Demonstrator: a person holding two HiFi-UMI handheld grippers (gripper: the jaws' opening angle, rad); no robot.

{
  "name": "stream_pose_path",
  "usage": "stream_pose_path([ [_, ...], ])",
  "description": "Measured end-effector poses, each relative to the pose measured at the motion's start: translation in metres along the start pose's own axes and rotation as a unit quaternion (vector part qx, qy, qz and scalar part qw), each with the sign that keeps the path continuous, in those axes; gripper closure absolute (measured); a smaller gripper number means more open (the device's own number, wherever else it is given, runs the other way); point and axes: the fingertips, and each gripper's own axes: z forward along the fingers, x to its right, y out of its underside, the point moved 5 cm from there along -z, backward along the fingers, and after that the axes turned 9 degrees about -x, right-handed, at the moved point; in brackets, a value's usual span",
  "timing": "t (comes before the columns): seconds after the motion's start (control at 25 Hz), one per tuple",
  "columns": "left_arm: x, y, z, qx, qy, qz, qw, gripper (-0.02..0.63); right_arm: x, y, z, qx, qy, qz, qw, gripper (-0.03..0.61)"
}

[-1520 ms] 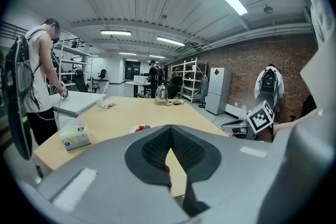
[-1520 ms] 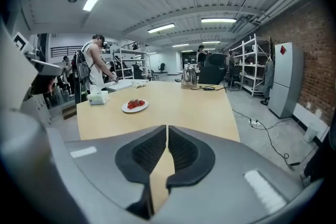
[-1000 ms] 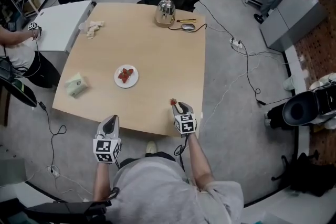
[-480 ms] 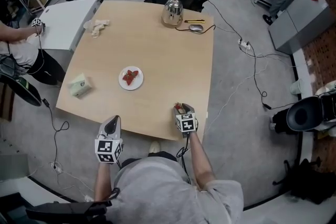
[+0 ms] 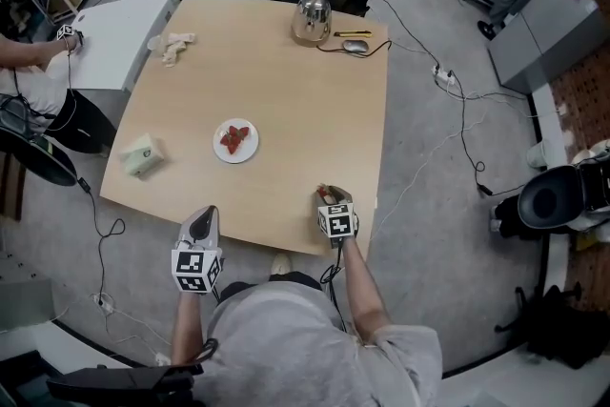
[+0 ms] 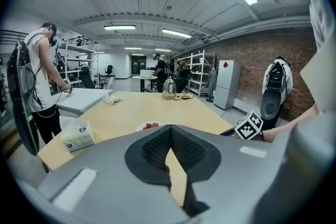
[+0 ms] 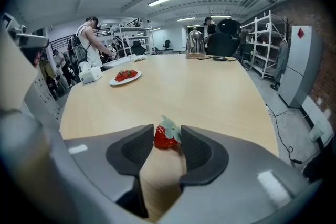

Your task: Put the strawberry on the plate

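Note:
A red strawberry (image 7: 164, 137) with green leaves lies on the wooden table (image 5: 305, 119) near its front right edge. My right gripper (image 7: 167, 140) is lowered around it. Its jaws have just been closing, and the pads touch the berry on both sides. In the head view the berry (image 5: 323, 193) peeks out at the right gripper's (image 5: 328, 197) tips. The white plate (image 5: 218, 151), with strawberries on it, sits mid-table to the left; its rim (image 7: 113, 82) also shows far left in the right gripper view. My left gripper (image 5: 203, 213) hovers off the table's front edge, shut and empty (image 6: 169, 129).
A metal kettle (image 5: 312, 16), a mouse (image 5: 355, 49) and a pen sit at the far edge. A crumpled cloth (image 5: 174, 46) lies far left and a tissue pack (image 5: 141, 154) near the left edge. A white side table (image 5: 110, 38) and a person (image 5: 29, 76) stand left; cables run on the floor at right.
My right gripper has sunk onto the table, so the strawberry that lay ahead of its tips is now between the jaws. The left gripper has barely shifted.

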Motion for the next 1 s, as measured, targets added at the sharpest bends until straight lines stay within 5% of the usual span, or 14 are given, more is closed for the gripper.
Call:
stream_pose_path([
  [1.0,0.004,0.016,-0.022,0.025,0.005,-0.023,0.9994,0.594,-0.028,-0.033,-0.055,0.080,-0.009,-0.016,0.997,0.433],
])
